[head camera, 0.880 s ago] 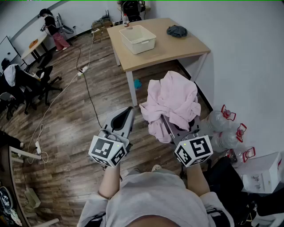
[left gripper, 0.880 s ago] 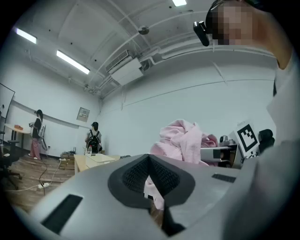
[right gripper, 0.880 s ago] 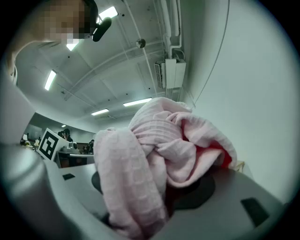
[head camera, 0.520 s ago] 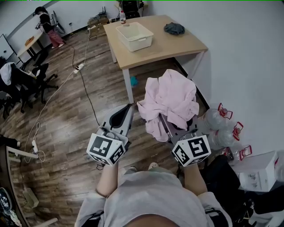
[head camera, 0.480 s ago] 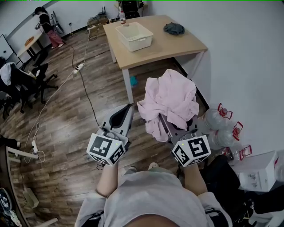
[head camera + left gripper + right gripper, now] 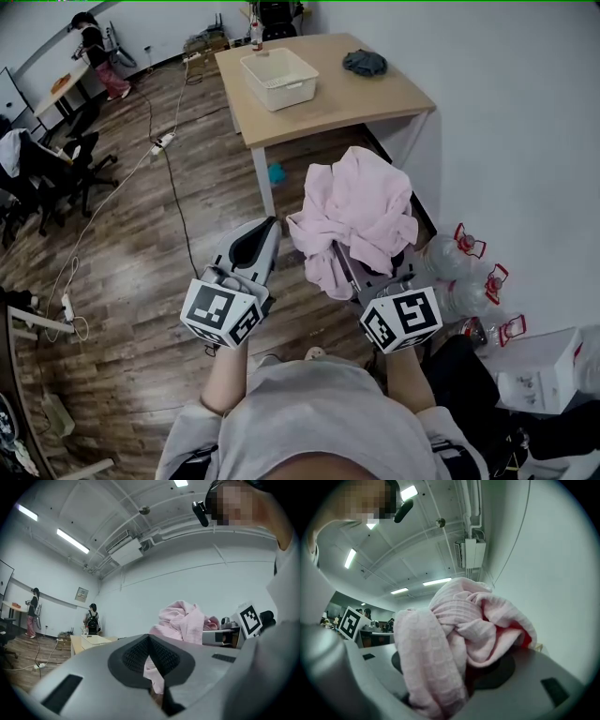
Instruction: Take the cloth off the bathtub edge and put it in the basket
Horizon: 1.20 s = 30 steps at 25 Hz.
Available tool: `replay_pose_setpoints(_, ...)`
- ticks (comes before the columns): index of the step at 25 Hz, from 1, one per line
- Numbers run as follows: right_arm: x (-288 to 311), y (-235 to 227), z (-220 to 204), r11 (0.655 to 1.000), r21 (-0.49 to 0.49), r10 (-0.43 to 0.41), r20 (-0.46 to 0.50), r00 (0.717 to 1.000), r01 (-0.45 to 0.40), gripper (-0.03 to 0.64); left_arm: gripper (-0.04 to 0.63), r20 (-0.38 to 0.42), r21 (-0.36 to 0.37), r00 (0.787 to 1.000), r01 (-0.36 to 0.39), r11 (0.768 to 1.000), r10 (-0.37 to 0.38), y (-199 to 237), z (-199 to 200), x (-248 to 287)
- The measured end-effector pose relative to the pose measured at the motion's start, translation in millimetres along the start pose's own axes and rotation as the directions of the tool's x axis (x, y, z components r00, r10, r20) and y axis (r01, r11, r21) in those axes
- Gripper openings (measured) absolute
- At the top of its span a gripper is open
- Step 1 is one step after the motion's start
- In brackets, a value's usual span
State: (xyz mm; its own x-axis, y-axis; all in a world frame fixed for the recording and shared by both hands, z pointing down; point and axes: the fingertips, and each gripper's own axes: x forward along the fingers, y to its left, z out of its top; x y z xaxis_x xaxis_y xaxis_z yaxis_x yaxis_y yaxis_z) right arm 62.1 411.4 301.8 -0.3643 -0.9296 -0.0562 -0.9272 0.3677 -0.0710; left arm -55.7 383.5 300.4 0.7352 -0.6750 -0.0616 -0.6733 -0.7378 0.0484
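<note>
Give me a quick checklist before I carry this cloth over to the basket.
1. Right gripper clamped on cloth: ok, cloth bunched between its jaws.
2. Left gripper free: ok, shut and empty.
3. Basket in sight on table: ok.
4. Basket has room: ok, looks empty.
5. Cloth gathered up: not ok, folds hang loose.
6. Cable off the path: ok, lies left of the table.

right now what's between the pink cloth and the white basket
Just the wooden table's near edge and bare top lie between the pink cloth and the white basket; nothing stands there. The head view shows it.
</note>
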Motion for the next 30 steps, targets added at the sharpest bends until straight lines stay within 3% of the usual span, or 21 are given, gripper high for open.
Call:
replay_pose_setpoints(6,0,-18,1,0.999,-0.011,0.031,0.003,1.0,-0.031,0.282,-0.003,0.001,0.009,1.0,-0.02,1.0,0.02,-7,-3,14)
replay_pose_setpoints(14,29,-30,-14,0.999,0.035,0.038,-0.026,0.999,-0.037,0.282,-0.003,-0.017,-0.01,1.0,-0.018,1.0,0.018,18,-15,37)
replay_pose_setpoints(30,183,-58,-12,0.998,0.069,-0.007,0.017,1.0,0.006,0.284,-0.004,-0.01,-0.002,1.0,0.024,1.0,-0.024,153,-8,119)
